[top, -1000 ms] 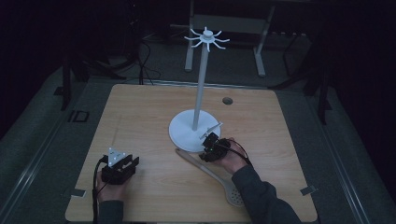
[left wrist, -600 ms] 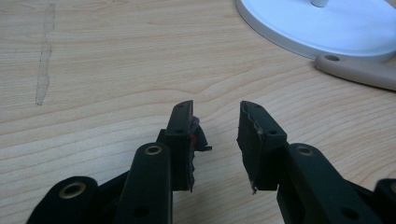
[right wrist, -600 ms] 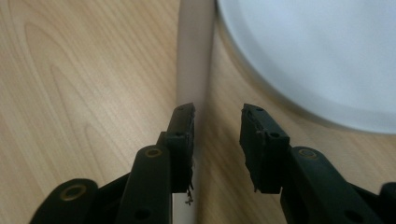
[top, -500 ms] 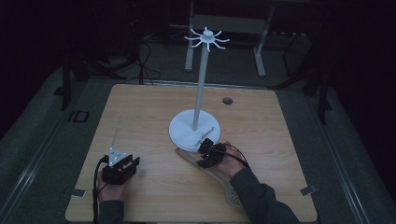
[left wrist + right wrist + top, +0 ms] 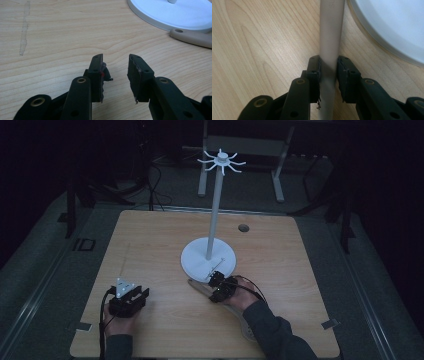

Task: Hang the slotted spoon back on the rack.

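1. Right gripper: its jaws have just been closing, and the beige handle now runs straight up between them. The pads look pressed on both its sides, though a sliver of gap on the right pad side is hard to rule out.
2. That handle lies flat on the table, just near of the white stand base (its holed end pokes out toward the left).
3. Left gripper: jaws spread with nothing between them, just bare wood.
4. In the high view it sits at the near left, well apart from the right gripper.
5. The stand's pole rises to a ring of hooks.
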The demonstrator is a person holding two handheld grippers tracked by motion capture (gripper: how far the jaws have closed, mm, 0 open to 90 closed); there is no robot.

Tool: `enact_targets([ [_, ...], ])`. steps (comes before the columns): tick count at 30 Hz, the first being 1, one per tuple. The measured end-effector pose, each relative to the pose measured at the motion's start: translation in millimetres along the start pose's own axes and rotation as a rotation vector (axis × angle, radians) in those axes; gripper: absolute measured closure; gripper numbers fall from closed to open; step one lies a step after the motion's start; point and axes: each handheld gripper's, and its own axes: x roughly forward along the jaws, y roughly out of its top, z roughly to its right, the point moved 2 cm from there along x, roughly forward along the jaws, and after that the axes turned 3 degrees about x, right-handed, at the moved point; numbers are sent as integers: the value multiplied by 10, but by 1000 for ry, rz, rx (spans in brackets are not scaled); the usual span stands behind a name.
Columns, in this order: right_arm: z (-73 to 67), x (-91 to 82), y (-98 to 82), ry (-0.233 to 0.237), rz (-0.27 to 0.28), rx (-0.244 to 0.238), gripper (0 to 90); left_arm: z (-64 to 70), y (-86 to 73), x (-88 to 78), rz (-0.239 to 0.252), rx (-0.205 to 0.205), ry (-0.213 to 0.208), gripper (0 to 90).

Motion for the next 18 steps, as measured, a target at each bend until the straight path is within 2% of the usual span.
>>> enact_targets([
  [7,-49,16,37,-39,-27,-26,723,7,0,5,-1,-1,0,657],
  [11,-96,22,42,-84,-37,-56,733,10,0,10,-3,2,-1,657],
  [13,-97,22,40,-85,-35,-54,736,10,1,10,-2,1,-1,657],
  [16,-80,12,22,-58,-17,-24,740,0,2,11,0,-5,1,657],
  [18,-81,-4,14,-55,-1,-29,741,-3,2,16,-3,-5,1,657],
])
